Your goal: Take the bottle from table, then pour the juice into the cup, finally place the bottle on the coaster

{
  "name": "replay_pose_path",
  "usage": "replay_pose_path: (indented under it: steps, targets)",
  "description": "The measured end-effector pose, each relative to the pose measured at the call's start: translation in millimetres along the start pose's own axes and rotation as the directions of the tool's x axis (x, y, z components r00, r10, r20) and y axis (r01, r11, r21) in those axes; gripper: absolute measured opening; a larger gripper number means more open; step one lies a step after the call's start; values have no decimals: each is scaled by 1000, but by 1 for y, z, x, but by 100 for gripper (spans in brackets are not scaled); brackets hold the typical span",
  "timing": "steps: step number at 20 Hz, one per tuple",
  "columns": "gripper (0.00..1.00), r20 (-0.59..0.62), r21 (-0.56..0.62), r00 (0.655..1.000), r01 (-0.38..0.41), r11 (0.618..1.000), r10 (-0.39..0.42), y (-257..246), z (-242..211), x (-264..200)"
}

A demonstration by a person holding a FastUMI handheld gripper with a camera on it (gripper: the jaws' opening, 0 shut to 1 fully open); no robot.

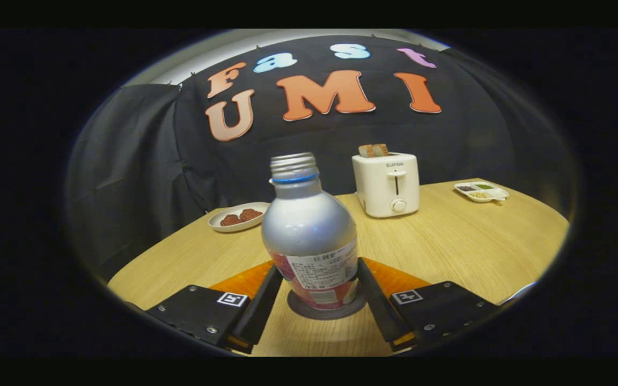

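On table (448,241), bottle (311,241) stands upright on coaster (301,311), gripper (317,289) jaws clamping its sides.

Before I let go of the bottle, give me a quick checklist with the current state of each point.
1. Bottle stands upright: ok.
2. Bottle base sits on the dark round coaster: ok; the coaster rim shows around the base.
3. Tongs hold the bottle, one finger at each side of its lower body: ok, though firm pressure cannot be told.
4. Juice has been poured: cannot tell; the cap is off, but the level inside is hidden.
5. Room to pull back along the table: ok; toaster and plate stand well beyond the bottle.
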State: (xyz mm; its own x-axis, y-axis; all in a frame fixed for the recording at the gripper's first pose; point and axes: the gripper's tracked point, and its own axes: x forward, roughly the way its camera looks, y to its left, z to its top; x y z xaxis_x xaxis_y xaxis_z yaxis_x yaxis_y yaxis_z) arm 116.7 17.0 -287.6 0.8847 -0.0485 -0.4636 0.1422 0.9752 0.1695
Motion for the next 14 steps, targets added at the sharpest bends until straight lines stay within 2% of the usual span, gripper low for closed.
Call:
replay_pose_path:
  steps: [3, 6, 8, 14]
  targets:
    - [86, 45, -35, 999, 16, 999, -14, -1, 15, -17]
    - [89, 87, -29, 996, -23, 999, 25, 5, 33, -45]
    - [89, 120, -49, 992, -20, 999, 26, 2, 45, -63]
    - [89, 264, -108, 964, -12, 994, 40, -12, 88, -130]
